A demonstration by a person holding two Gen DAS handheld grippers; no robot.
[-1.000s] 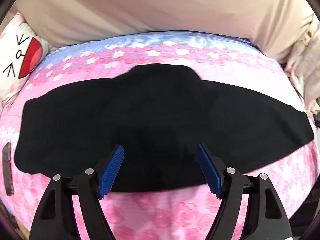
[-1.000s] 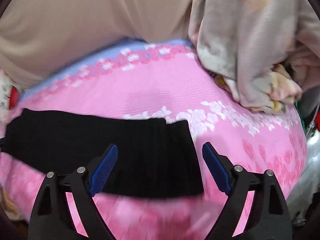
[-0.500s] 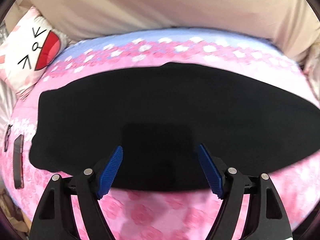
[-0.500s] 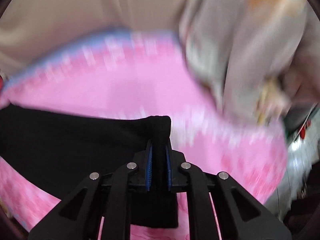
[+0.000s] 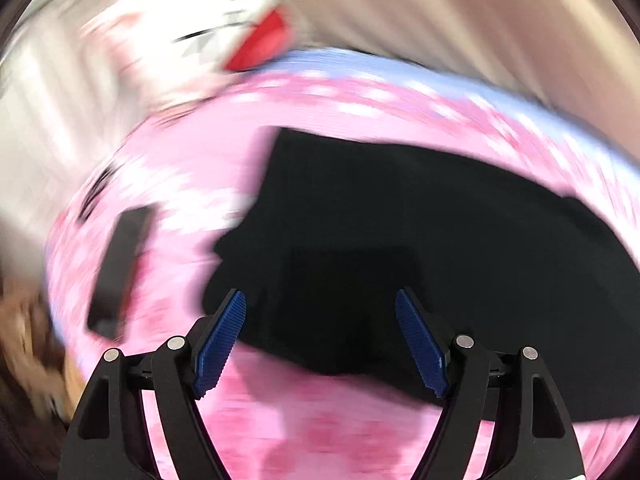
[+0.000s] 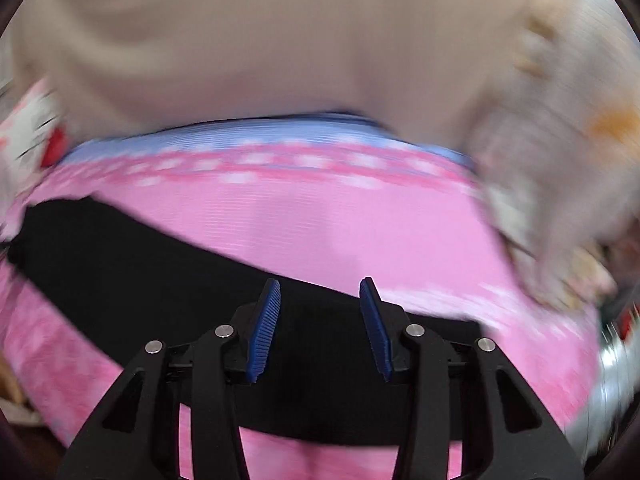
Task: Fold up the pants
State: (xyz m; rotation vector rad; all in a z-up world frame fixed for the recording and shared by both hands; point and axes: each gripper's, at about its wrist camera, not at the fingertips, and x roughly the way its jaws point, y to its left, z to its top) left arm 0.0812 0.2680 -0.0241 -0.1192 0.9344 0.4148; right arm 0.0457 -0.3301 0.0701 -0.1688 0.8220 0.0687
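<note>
black pants flat on a pink floral bed, both grippers above them

the surface is a bed covered by a pink sheet [image 5: 304, 432] printed with darker pink roses, white blossoms and a pale blue band along its far edge. both views are smeared by motion, so fine detail is lost.

in the left wrist view, going left to right: a pale, streaked area fills the far left, too blurred to tell what it is. next, a dark flat slab [image 5: 120, 268], perhaps a phone, lies on the sheet, well apart from the cloth. above it a white cushion [image 5: 224, 36] with a red mouth shape and black drawn lines sits at the bed's far corner. a beige headboard [image 5: 460, 20] runs behind the bed. the black pants [image 5: 420, 232] lie spread flat across the middle and right of the sheet, their near left end just under the left gripper [image 5: 320, 340], whose jaws stand wide and released, nothing between them.

in the right wrist view, left to right: the cushion [image 6: 28, 136] shows at the left edge, the pants [image 6: 152, 280] stretch as a dark strip from the left rim to beneath the right gripper [image 6: 320, 324]. its jaws are opening, the pads clear of the cloth, which lies below them. a crumpled pale floral blanket [image 6: 560, 184] is heaped at the right end of the bed.
</note>
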